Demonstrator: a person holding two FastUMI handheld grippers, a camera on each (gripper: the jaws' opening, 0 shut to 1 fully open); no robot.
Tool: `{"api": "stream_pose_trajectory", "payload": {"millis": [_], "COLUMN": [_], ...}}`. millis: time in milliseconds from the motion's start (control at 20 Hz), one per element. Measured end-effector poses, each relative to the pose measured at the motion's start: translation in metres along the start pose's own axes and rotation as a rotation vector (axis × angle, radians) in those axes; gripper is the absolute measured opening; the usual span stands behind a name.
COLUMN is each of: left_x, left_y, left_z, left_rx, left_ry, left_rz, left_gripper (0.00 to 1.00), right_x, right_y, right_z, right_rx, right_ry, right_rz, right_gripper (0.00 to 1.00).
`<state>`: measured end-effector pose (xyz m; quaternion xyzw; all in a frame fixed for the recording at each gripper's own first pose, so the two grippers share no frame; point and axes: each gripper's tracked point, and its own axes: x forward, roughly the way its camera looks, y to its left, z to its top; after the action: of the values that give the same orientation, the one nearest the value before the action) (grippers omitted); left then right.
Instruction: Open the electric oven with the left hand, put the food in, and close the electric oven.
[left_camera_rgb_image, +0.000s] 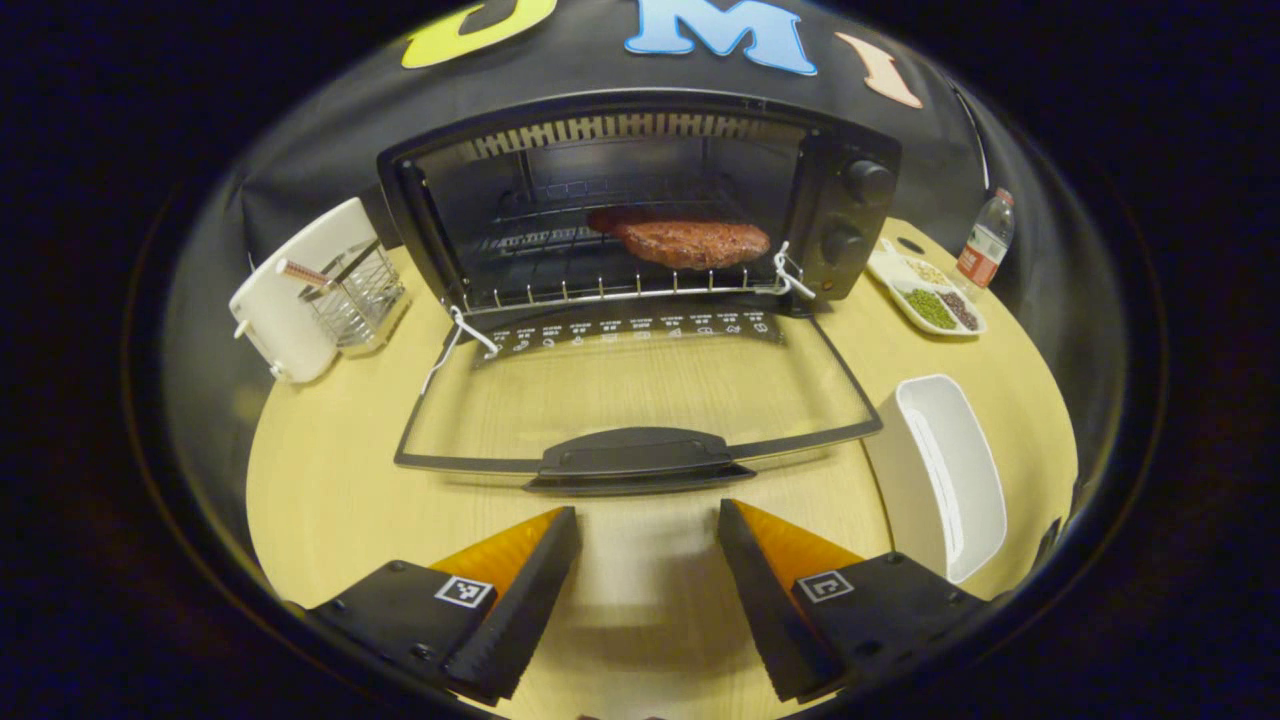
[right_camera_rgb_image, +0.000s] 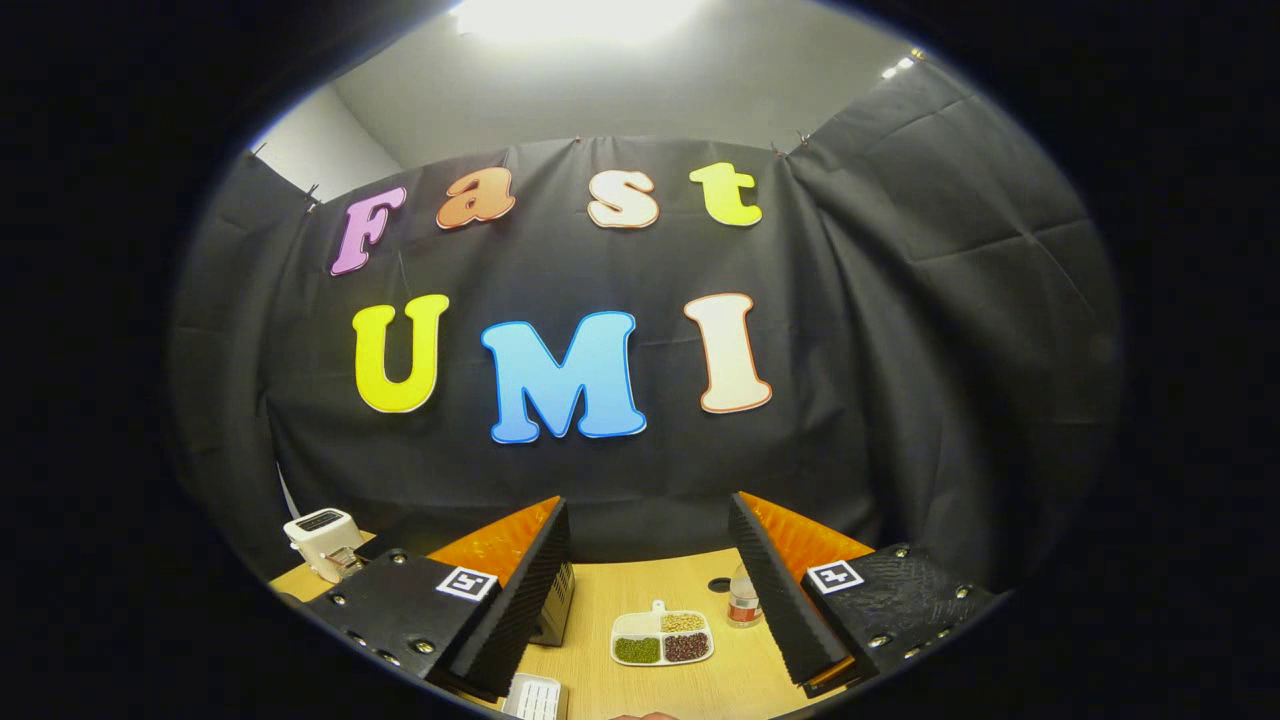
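Oven (left_camera_rgb_image: 640, 200): door (left_camera_rgb_image: 630, 400) dropped flat on worktop (left_camera_rgb_image: 330, 480), food (left_camera_rgb_image: 690, 243) on rack inside. Door handle (left_camera_rgb_image: 635, 458) lies crosswise, straight ahead of left tool (left_camera_rgb_image: 648, 545), just beyond its spread, empty fingers. Right tool (right_camera_rgb_image: 650, 570), also spread and empty, is raised, aimed at the wall; left is likely nearer for closing.

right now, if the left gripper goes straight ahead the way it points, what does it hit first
Probably the door handle of the open oven door, dead ahead of the open left gripper; depth is hard to judge.

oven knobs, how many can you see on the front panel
2. Both sit on the oven's right-hand control panel in the left gripper view: the upper knob near the top, the lower knob just below it. More may sit lower down, hidden by the viewing angle.
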<state>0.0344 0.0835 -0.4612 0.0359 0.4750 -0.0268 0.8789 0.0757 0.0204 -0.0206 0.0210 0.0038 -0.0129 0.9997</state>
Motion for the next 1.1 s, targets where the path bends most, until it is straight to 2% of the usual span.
{"api": "stream_pose_trajectory", "payload": {"millis": [150,200,300,350,850,900,950,1000,1100], "left_x": [0.006,0.008,0.012,0.01,0.001,-0.002,-0.006,-0.009,-0.017], "left_y": [0.001,0.001,0.001,0.001,0.001,0.001,0.001,0.001,0.001], "left_z": [-0.001,-0.001,0.0,0.001,0.007,0.008,0.01,0.012,0.016], "left_rx": [-0.011,-0.013,-0.03,-0.031,-0.036,-0.033,-0.03,-0.03,-0.031], "left_ry": [0.014,0.019,0.034,0.033,0.049,0.042,0.031,0.02,0.003], "left_rz": [0.001,-0.001,-0.011,-0.014,-0.024,-0.023,-0.022,-0.022,-0.025], "left_gripper": [0.98,0.94,0.98,0.94,0.94,0.91,0.97,0.94,0.97], "right_x": [-0.001,0.0,0.0,0.0,-0.004,-0.005,-0.006,-0.007,-0.008], "right_y": [0.0,0.0,-0.003,-0.001,0.002,0.002,0.002,0.003,0.004], "right_z": [-0.001,-0.002,-0.005,-0.002,-0.002,-0.002,-0.003,-0.004,-0.004], "right_rx": [-0.004,-0.01,-0.046,-0.054,-0.054,-0.054,-0.051,-0.048,-0.044], "right_ry": [0.005,0.009,0.018,0.012,0.012,0.012,0.014,0.016,0.018], "right_rz": [0.0,0.0,-0.012,-0.01,-0.001,-0.002,-0.002,-0.001,0.0], "right_gripper": [0.97,0.97,0.96,0.97,0.97,0.97,0.97,0.97,0.97]}}
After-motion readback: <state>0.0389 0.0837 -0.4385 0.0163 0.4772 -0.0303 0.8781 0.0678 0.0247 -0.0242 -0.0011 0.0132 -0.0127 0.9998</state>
